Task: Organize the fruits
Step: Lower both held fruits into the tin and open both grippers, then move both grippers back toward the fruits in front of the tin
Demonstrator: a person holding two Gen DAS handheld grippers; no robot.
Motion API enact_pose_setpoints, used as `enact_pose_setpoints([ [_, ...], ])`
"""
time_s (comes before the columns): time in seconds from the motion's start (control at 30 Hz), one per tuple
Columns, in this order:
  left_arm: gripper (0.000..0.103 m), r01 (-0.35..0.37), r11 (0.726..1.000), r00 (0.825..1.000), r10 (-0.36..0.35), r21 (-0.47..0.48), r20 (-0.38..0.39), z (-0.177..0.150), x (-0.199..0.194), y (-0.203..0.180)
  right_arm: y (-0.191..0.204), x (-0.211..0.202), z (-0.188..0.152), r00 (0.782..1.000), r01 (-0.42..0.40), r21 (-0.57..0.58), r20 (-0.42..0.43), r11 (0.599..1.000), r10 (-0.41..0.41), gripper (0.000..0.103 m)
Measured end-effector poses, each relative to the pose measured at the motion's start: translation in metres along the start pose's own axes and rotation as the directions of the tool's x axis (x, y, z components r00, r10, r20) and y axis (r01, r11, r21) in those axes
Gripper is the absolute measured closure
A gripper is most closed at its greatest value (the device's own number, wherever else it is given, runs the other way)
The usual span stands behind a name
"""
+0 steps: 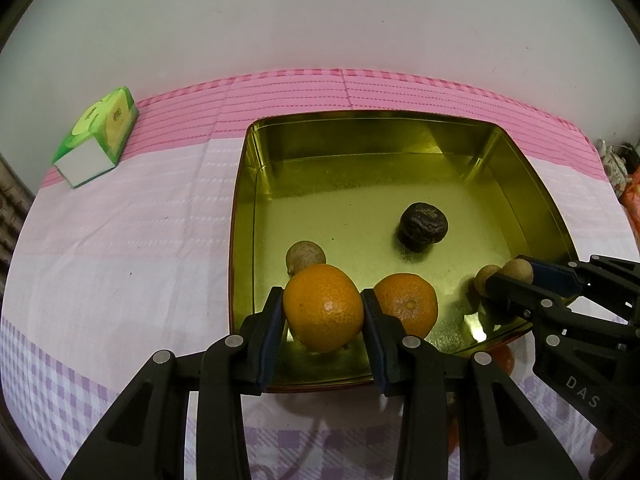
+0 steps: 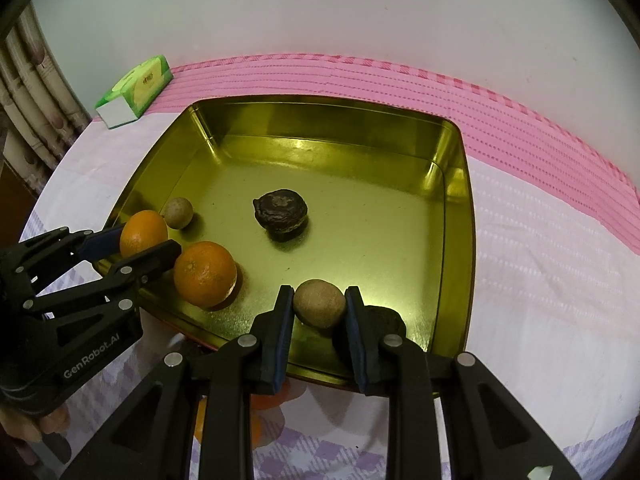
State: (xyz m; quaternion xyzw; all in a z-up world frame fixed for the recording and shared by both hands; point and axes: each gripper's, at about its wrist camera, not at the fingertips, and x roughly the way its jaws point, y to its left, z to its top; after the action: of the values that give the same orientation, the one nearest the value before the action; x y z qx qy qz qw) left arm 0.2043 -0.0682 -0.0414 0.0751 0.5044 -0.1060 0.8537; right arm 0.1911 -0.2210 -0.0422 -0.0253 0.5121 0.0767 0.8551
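Pink-and-white cloth is covering the table (image 1: 120, 240), bearing one gold tin tray (image 2: 460, 208) and one green tissue box (image 1: 98, 136) lying apart near the wall. Lying loose in the tray: one orange (image 2: 205, 273), one pale brown fruit (image 2: 178, 212), one dark wrinkled fruit (image 2: 282, 215). Left gripper (image 1: 323, 306) is clamping a second orange (image 1: 323, 306) above the tray's near edge; right gripper (image 2: 319, 304) is pinching a second pale brown fruit (image 2: 319, 304) there too.
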Motion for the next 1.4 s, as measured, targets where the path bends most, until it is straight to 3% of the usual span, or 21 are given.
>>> enact_pose_setpoints([
  [0.47,0.064,-0.005,1.0,1.0,0.005,-0.027,-0.008,-0.001,-0.01,0.0,0.0,-0.011,-0.002,1.0,-0.007,0.015,0.007,1.0,0.007,0.074],
  [0.67,0.064,-0.029,1.0,0.998,0.029,0.003,0.062,-0.02,-0.049,-0.007,0.001,-0.045,-0.021,0.998,-0.017,0.032,0.053,0.999,0.016,0.072],
  [0.8,0.064,-0.018,1.0,0.998,0.017,0.009,0.052,-0.047,-0.065,-0.007,0.008,-0.059,-0.047,0.999,-0.025,0.02,0.044,0.999,0.024,0.071],
  [1.1,0.064,-0.014,0.999,0.998,0.011,-0.046,-0.061,-0.098,-0.041,0.002,0.032,-0.042,-0.105,0.996,-0.06,-0.006,-0.06,0.998,0.06,0.071],
  [1.4,0.064,-0.028,0.998,0.998,0.025,-0.056,-0.052,-0.102,-0.033,0.017,0.045,-0.023,-0.102,0.996,-0.063,-0.027,-0.064,0.998,0.062,0.07],
])
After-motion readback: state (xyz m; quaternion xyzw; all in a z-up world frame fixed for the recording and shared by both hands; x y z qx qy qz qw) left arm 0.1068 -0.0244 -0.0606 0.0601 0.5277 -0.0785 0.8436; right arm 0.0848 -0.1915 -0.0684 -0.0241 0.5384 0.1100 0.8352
